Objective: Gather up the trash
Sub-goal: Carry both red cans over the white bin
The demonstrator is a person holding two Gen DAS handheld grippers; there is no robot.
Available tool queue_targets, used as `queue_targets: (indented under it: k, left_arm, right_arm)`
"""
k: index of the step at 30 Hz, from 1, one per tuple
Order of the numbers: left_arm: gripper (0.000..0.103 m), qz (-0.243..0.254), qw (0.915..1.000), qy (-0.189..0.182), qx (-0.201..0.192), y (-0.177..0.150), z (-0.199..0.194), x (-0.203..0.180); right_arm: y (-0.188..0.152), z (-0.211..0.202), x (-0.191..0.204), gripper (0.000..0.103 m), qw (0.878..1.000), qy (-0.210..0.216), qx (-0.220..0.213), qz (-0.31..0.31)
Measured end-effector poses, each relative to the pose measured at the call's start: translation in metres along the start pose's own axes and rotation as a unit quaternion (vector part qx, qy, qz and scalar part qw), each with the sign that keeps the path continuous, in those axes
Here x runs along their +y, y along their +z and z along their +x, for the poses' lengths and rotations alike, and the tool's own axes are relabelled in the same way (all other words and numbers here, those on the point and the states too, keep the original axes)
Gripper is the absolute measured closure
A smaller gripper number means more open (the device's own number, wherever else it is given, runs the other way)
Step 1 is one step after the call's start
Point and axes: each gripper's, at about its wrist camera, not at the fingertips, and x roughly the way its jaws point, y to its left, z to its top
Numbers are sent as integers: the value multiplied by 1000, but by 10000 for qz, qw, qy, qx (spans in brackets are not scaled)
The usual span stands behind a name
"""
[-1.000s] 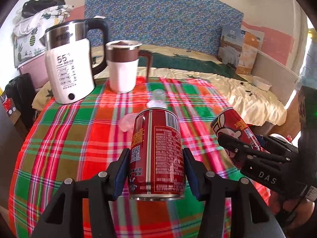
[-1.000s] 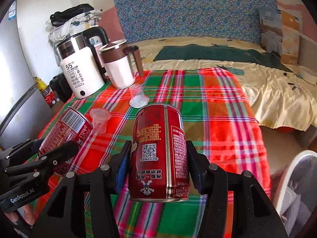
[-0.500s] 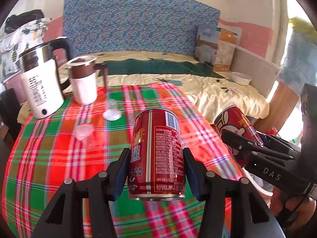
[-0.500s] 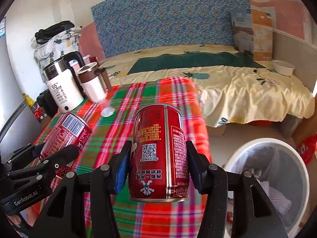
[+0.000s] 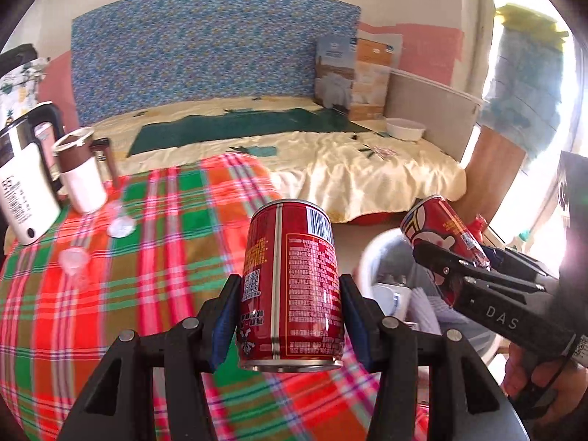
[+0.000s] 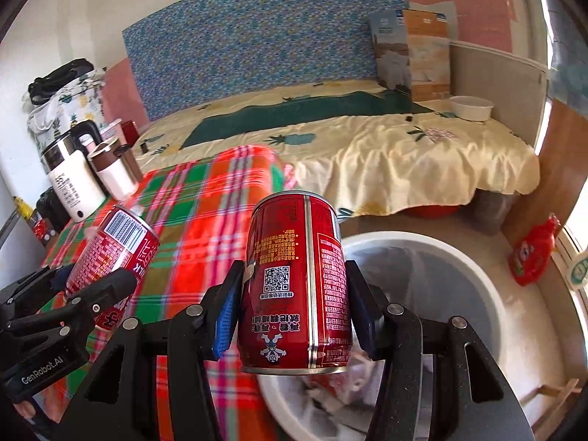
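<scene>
Each claw (image 5: 292,325) (image 6: 294,316) clamped on a red can (image 5: 292,286) (image 6: 296,286), seemingly upright.

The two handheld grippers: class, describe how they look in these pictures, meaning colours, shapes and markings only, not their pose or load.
Both are matte black plastic. The left gripper and right gripper each have two angular, triangulated fingers with silver rivet heads and blue pads on the inner faces. White lettering marks the bodies: "GenRobot.AI" on the left one, "DAS" on the right one. A bare hand grips the right handle; no sleeve shows.
</scene>
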Motion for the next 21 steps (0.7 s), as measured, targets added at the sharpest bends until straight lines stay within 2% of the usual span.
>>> queue_targets:
  k: [13,21]
  left_arm:
    - [50,391,9984,-264,319,-12,42,-68]
    - [50,528,9975,-302,357,-11,54,-85]
  right_arm:
    - [-26,9,-66,50,9973,-585,387,194]
    - [-34,19,-88,49,9939,-859,588,361]
